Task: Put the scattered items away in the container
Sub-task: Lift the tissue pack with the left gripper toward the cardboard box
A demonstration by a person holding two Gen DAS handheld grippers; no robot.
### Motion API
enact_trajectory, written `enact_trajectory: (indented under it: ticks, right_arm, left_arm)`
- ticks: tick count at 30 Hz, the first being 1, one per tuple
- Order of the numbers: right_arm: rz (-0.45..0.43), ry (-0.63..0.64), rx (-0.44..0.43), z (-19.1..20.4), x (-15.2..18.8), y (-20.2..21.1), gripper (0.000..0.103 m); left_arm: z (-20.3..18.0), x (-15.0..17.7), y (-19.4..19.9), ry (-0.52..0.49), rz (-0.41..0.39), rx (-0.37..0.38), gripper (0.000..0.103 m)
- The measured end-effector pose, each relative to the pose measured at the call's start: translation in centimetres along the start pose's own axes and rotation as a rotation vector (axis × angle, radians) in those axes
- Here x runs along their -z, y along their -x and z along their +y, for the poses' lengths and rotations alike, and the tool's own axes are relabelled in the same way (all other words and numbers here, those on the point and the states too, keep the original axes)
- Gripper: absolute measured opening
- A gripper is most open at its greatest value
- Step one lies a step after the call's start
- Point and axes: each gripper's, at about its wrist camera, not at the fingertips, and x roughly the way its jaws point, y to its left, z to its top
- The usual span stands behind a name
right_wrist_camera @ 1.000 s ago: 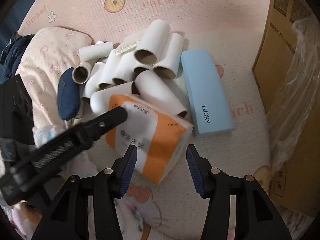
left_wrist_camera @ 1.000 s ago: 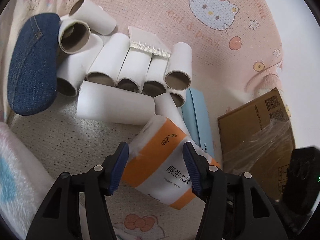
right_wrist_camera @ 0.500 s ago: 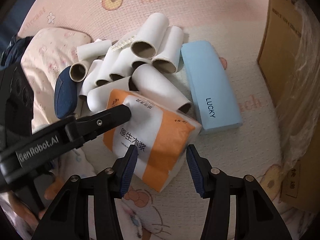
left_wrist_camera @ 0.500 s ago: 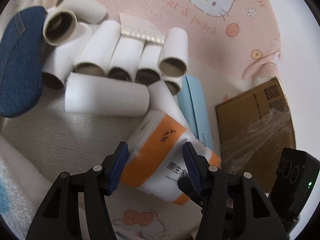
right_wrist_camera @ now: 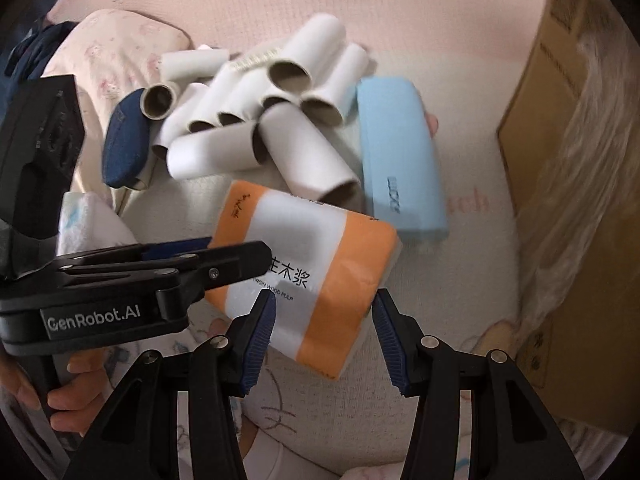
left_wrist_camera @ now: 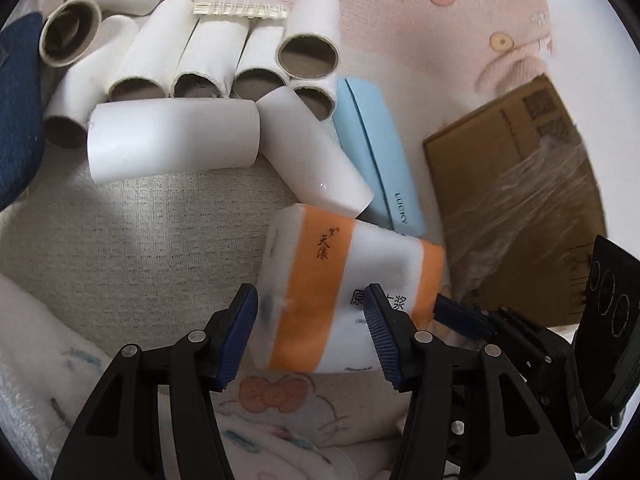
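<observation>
tissue pack (right_wrist_camera: 308,276) – before tube pile (right_wrist_camera: 256,116) | case (right_wrist_camera: 400,160) – right | box (right_wrist_camera: 560,168) – far right

Both black two-finger grippers angle steeply downward. The left gripper (left_wrist_camera: 308,334) is closing its blue-padded jaws; the right gripper (right_wrist_camera: 324,334) holds its jaws apart.
</observation>
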Motion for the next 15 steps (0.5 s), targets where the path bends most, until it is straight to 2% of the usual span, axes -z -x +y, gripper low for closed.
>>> enact_trajectory:
  ticks: [7,11,15]
  right_arm:
    - [0.003,-0.104,-0.095,-1.5,0.1,-1.1,0.049]
    - [0.011,-0.186,-0.157,-2.4,0.2,-1.5,0.049]
    - [-0.003,-0.169,-0.146,-2.0,0.4,-0.8,0.049]
  left_arm:
    - [0.8,-0.2,-0.4,0.024,0.009,0.019,0.058]
    - [0.5,0.2,-0.1,-0.012,0.007,0.003,0.057]
    - [-0.1,0.8,0.8,-0.029,0.005,-0.001,0.056]
